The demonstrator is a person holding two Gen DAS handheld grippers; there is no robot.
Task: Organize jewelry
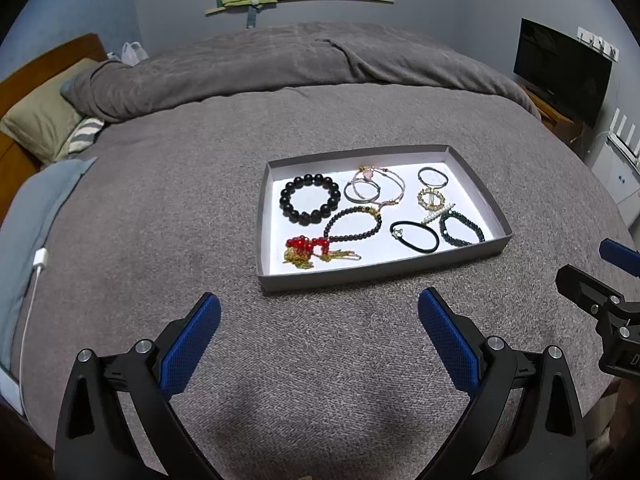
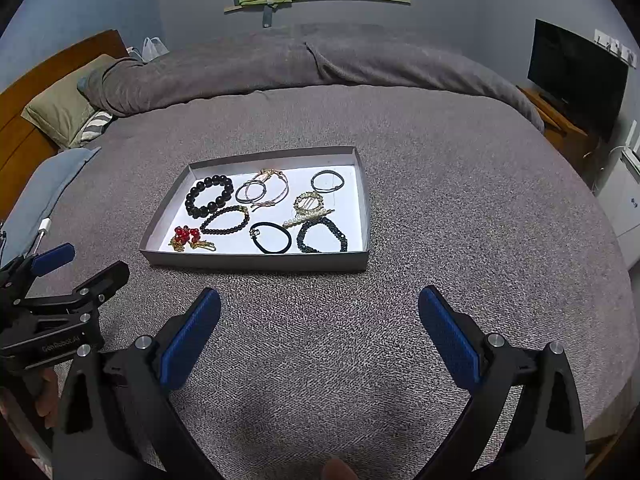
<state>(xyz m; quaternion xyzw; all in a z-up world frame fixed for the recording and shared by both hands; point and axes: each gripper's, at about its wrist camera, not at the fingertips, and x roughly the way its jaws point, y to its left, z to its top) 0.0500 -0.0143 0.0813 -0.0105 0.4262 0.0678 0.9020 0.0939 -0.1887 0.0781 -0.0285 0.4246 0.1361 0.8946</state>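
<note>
A shallow grey tray (image 1: pixel 360 270) (image 2: pixel 256 261) lies on the grey bedspread and holds several pieces of jewelry. Inside are a chunky black bead bracelet (image 1: pixel 310 199) (image 2: pixel 209 195), a thin dark bead bracelet (image 1: pixel 353 224) (image 2: pixel 225 220), a red and gold piece (image 1: pixel 310 249) (image 2: pixel 187 237), a black hair tie (image 1: pixel 414 236) (image 2: pixel 271 237) and a pearl clip (image 1: pixel 438 213) (image 2: pixel 306 217). My left gripper (image 1: pixel 319 312) hangs open just short of the tray's near wall, nothing between its fingers. My right gripper (image 2: pixel 319 312) is open too, near the tray's right front corner.
The bed carries a rumpled grey duvet (image 1: pixel 320 64) at the back and pillows (image 1: pixel 44 124) at the left. A white charger cable (image 1: pixel 38 268) runs along the left edge. A dark TV (image 1: pixel 560 72) stands on a wooden unit at the right.
</note>
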